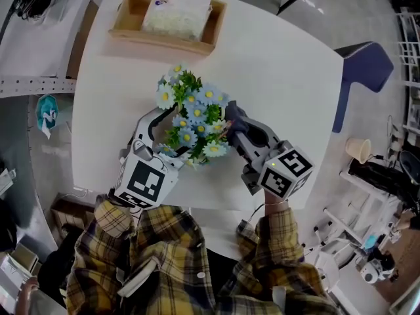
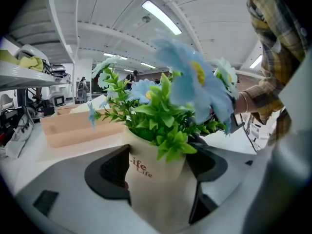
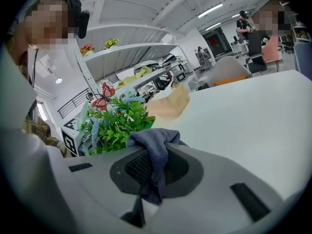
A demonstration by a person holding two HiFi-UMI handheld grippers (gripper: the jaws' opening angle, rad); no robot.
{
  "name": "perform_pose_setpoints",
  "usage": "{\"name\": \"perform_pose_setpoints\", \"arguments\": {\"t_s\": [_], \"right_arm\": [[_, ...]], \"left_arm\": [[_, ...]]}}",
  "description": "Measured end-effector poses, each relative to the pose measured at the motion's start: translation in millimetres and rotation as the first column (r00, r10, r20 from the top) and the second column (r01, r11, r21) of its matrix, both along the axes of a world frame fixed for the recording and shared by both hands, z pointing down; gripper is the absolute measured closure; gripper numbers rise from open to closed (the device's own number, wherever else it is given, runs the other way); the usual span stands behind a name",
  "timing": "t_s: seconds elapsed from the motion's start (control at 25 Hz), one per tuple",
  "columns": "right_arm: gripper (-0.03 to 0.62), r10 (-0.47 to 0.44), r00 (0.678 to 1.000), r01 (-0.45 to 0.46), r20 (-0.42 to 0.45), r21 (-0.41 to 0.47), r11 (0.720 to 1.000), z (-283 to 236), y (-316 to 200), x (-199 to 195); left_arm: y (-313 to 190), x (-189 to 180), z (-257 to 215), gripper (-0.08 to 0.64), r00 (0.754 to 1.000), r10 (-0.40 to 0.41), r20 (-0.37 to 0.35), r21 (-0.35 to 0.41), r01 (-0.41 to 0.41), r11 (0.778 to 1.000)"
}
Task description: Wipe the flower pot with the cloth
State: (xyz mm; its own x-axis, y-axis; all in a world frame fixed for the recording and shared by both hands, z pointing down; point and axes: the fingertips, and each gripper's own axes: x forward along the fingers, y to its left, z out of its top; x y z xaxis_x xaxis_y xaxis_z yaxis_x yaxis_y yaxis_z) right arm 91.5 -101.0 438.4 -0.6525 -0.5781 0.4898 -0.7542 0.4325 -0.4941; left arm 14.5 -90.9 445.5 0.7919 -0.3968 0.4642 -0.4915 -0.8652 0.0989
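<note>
A cream flower pot (image 2: 161, 194) printed "Life" holds green leaves and blue flowers (image 1: 193, 120) and stands near the front of the white table (image 1: 282, 71). My left gripper (image 1: 172, 136) reaches in from the left, its two dark pads pressed on either side of the pot. The flowers hide the pot itself in the head view. My right gripper (image 1: 235, 120) is shut on a grey cloth (image 3: 155, 147), which bunches over the jaw tips and sits right beside the flowers on their right side.
A wooden tray (image 1: 125, 35) with a white tissue pack (image 1: 176, 15) stands at the far side of the table. A blue chair (image 1: 361, 64) is off the table's right edge. Shelves and equipment surround the table.
</note>
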Motion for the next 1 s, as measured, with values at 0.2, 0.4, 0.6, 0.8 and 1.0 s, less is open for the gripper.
{"name": "perform_pose_setpoints", "arguments": {"t_s": [0.2,0.4,0.6,0.8,1.0], "right_arm": [[0.571,-0.051,0.998,0.051,-0.024,-0.021,0.998,-2.8,-1.6,7.6],[0.571,-0.076,0.996,0.074,-0.048,-0.047,0.996,3.2,-11.9,10.8],[0.571,-0.091,0.994,0.087,-0.058,-0.065,0.994,7.7,-27.4,16.8],[0.571,-0.132,0.99,0.128,-0.052,-0.079,0.989,10.8,-40.9,18.6],[0.571,-0.179,0.983,0.175,-0.043,-0.088,0.981,15.0,-54.0,20.1]], "left_arm": [[-0.2,8.6,-3.0,0.179,0.999,0.051,0.008,0.001,-0.051,0.999],[-0.4,10.0,0.3,0.179,0.993,0.118,0.019,-0.004,-0.117,0.993],[-1.7,13.0,0.7,0.179,0.98,0.195,0.027,-0.009,-0.195,0.981],[-1.4,10.0,-0.4,0.193,0.953,0.3,0.036,-0.013,-0.3,0.954],[-2.5,9.3,-1.8,0.202,0.931,0.362,0.041,-0.018,-0.362,0.932]]}}
